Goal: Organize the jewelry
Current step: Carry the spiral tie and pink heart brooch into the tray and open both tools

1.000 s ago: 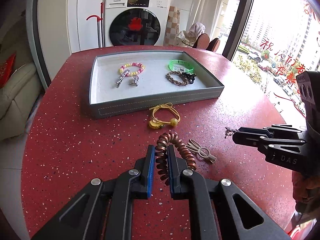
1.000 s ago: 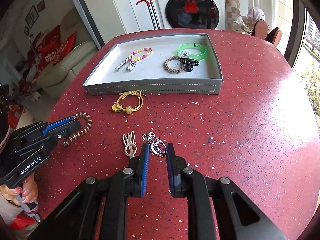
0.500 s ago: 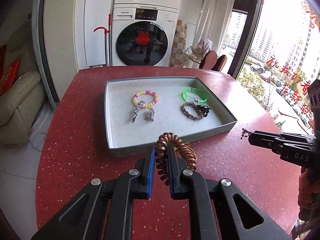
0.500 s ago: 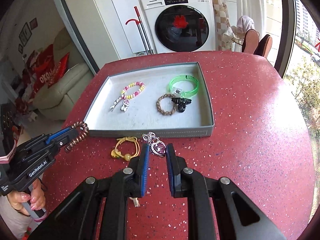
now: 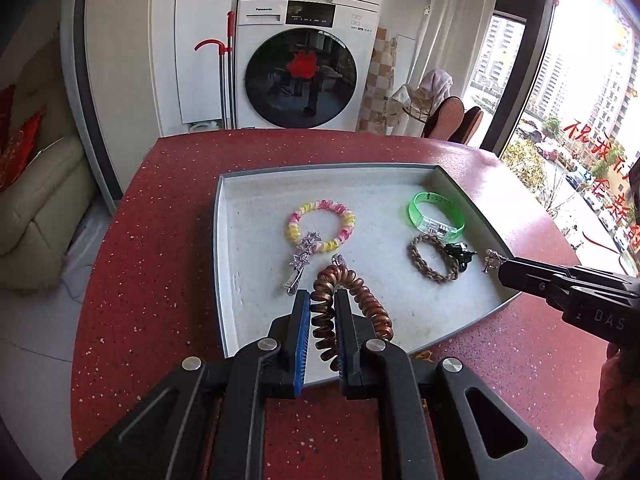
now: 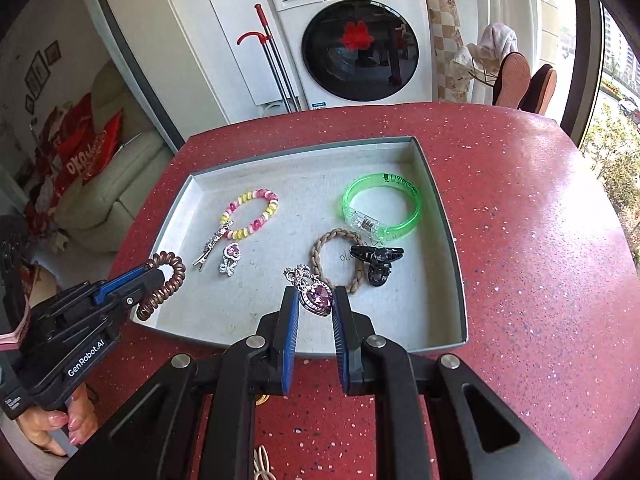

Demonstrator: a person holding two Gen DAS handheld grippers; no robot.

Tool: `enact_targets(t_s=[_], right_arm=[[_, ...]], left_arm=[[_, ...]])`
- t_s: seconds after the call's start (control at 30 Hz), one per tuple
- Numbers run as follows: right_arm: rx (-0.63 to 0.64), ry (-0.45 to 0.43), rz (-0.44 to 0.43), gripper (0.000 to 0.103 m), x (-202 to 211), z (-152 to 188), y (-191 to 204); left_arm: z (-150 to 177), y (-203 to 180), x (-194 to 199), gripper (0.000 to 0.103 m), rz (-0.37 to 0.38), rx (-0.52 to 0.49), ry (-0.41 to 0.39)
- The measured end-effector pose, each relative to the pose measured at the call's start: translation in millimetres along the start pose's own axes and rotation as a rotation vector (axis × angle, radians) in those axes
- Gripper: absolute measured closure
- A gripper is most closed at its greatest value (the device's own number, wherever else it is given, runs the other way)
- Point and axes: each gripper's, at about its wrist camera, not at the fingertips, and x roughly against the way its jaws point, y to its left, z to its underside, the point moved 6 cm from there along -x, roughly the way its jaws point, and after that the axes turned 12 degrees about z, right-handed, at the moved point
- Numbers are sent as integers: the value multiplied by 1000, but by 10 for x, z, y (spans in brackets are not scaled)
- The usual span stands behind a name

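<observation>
A grey tray (image 5: pixel 224 264) (image 6: pixel 440 200) on the red table holds a pink-yellow bead bracelet (image 5: pixel 320 224) (image 6: pixel 252 214), a silver hair clip (image 5: pixel 300 260), a green bangle (image 5: pixel 436 212) (image 6: pixel 382 210), a braided tan band (image 5: pixel 434 258) (image 6: pixel 340 260), a black claw clip (image 6: pixel 376 260) and a small pink heart charm (image 6: pixel 231 258). My left gripper (image 5: pixel 322 300) (image 6: pixel 156 276) is shut on a copper spiral hair tie (image 5: pixel 348 296) (image 6: pixel 164 284), held over the tray's near left part. My right gripper (image 6: pixel 315 300) (image 5: pixel 500 266) is shut on a pink heart pendant (image 6: pixel 316 296), held over the tray's near middle.
The red speckled table (image 6: pixel 540 240) ends in a curved edge on the left and right. A washing machine (image 5: pixel 300 60) stands behind it, a sofa (image 5: pixel 36 200) to the left, chairs (image 6: pixel 520 80) by the window. A yellow cord piece (image 5: pixel 420 356) and a beige clip (image 6: pixel 262 464) lie before the tray.
Both grippers have moved forward from the table in front of the tray to above the tray, each still holding its piece. The tray looks nearer.
</observation>
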Motion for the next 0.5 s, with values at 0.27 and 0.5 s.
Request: enact_targets(t_s=[0.27,0.5], right_arm=[[-12,31,6,85,-314,-70,39],[-22,40,35,85,-483,-97,0]], left_arm=[[-63,92,-249,73,-30,-12,26],[-49,153,-417,73,-59,-26,51]])
